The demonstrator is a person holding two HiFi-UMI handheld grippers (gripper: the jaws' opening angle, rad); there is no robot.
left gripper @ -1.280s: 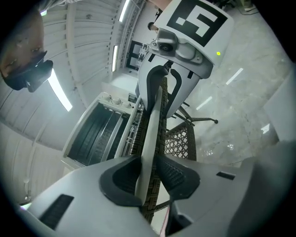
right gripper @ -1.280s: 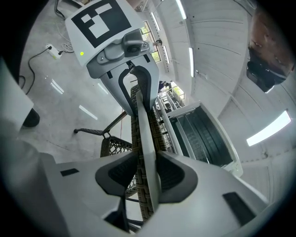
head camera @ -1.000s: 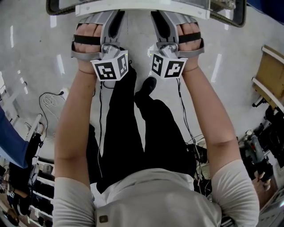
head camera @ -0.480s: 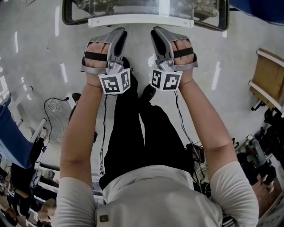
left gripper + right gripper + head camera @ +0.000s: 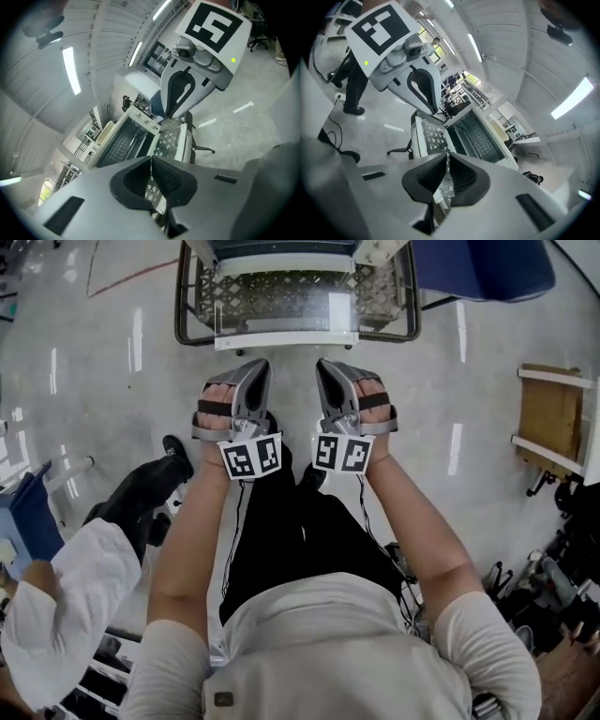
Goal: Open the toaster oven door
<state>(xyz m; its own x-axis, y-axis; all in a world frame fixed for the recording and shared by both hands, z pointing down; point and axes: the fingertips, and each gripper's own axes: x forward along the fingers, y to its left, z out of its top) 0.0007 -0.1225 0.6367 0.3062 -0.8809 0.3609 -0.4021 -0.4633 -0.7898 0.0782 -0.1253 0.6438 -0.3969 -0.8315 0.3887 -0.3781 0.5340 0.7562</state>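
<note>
Both grippers closed on nothing, oven door down.

My left gripper (image 5: pixel 151 161) and right gripper (image 5: pixel 447 157) have just been closing. Each pair of jaws now sits pressed together with nothing between the pads (only the oven shows beyond them). The toaster oven door (image 5: pixel 281 298) lies folded open toward me, its white handle (image 5: pixel 286 339) near both grippers' tips but apart from them.

Glossy grey floor (image 5: pixel 103 362) mirrors the ceiling's strip lights (image 5: pixel 70 69); a wooden shelf unit (image 5: pixel 548 418) stands at the right.
</note>
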